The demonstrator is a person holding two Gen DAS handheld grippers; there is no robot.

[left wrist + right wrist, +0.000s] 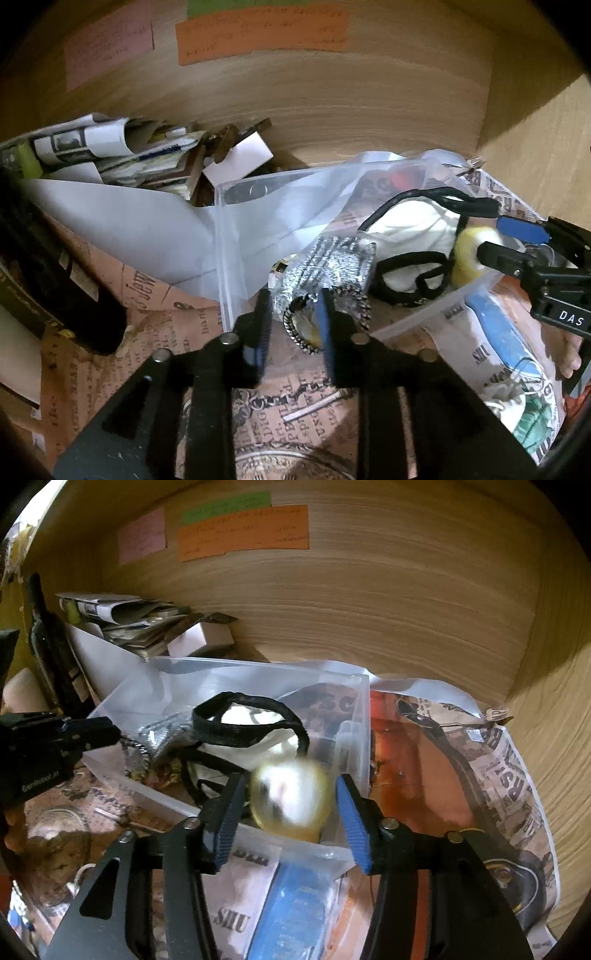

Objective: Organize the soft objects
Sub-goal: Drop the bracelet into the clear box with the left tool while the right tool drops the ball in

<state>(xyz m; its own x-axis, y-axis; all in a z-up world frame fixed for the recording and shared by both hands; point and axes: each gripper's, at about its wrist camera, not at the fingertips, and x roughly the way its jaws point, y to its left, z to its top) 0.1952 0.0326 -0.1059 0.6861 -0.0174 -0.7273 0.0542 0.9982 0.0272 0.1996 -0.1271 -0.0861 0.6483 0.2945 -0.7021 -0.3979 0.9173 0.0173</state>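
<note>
Right tool (290, 805) stands with fingers apart, a blurred yellow ball (291, 801) between them, untouched, at the near right corner of the clear bin (354, 701). Left tool (293, 325), fingers apart, sits at the bin's near left rim beside a silver pouch (328, 266).

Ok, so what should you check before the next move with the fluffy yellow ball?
1. Right hand-held gripper open around the yellow ball: ok, jaws wide apart.
2. Ball over the clear bin: ok, at its near corner.
3. Ball let go or still touching a finger: cannot tell, it is blurred.
4. Room in the bin: not ok, the white pouch with black cord and silver sparkly item fill it.
5. Left hand-held gripper out of the way: ok, at the bin's other side, jaws apart by a chain-trimmed thing.
</note>
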